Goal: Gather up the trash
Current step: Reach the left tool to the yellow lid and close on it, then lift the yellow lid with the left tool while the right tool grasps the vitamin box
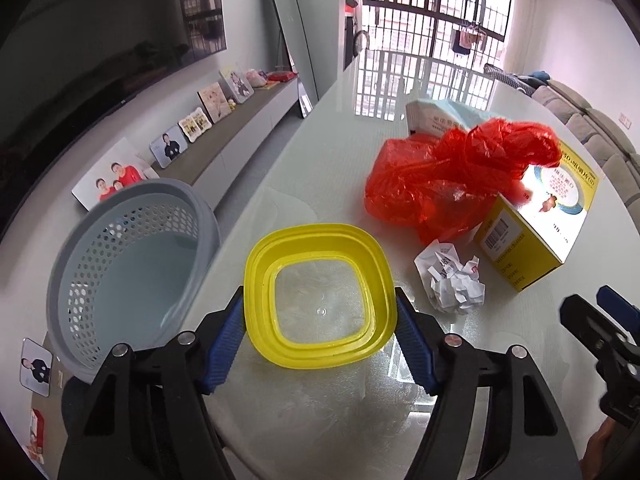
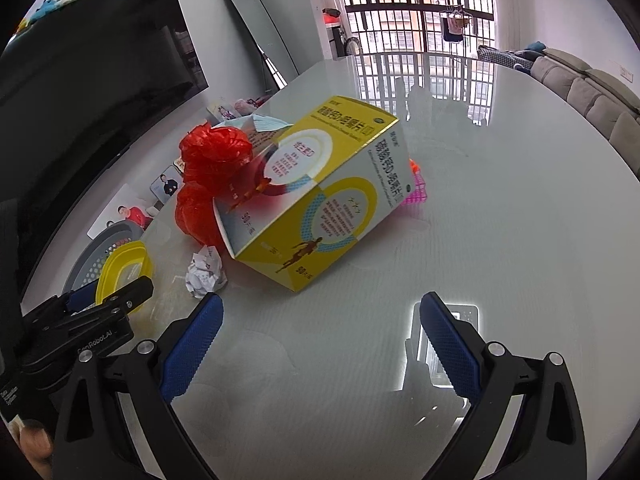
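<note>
Left tongs (image 1: 320, 344) grip my yellow container (image 1: 318, 294) by its sides, ready for the grey basket (image 1: 132, 272) at nine o'clock. At two o'clock on the counter (image 1: 320, 140) wait crumpled paper (image 1: 450, 280), red bag (image 1: 452, 176), yellow box (image 1: 532, 232). Right tongs (image 2: 320, 344) hang open, empty.

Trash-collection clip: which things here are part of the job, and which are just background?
Job: yellow lid in left tool, grey basket, red bag, paper ball, yellow box, open right tool.

Background: photo frames, TV, sofa.
</note>
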Demonstrator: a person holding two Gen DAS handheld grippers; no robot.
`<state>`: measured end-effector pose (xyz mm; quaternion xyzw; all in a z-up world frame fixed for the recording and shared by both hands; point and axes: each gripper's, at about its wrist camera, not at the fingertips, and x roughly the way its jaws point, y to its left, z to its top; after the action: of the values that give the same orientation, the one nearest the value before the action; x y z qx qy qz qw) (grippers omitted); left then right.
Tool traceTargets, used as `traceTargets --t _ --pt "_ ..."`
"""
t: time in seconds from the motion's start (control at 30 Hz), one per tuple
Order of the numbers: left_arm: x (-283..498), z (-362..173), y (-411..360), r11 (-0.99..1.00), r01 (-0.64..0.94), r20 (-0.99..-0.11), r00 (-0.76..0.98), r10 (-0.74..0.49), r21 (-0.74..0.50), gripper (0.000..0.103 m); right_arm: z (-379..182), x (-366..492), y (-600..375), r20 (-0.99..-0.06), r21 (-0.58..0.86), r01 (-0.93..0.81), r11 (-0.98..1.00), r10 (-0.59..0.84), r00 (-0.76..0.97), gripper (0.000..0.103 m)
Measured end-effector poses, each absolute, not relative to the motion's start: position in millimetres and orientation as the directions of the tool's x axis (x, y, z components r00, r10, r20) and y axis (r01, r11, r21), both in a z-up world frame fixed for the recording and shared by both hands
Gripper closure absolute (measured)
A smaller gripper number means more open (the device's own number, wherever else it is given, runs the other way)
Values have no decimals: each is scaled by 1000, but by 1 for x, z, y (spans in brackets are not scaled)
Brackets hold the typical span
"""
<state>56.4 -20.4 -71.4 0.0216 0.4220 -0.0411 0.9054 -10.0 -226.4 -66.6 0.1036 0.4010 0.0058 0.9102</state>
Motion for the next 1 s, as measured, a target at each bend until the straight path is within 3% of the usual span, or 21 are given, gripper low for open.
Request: traceTargets --t 0.3,1.0 --pt "37 -42 -12 996 89 -708 704 -50 18 35 -71 22 -206 -749 158 96 983 56 660 9" --pt "41 -41 -10 996 83 -714 699 -49 14 35 -72 -9 -313 -741 153 376 914 -145 655 9"
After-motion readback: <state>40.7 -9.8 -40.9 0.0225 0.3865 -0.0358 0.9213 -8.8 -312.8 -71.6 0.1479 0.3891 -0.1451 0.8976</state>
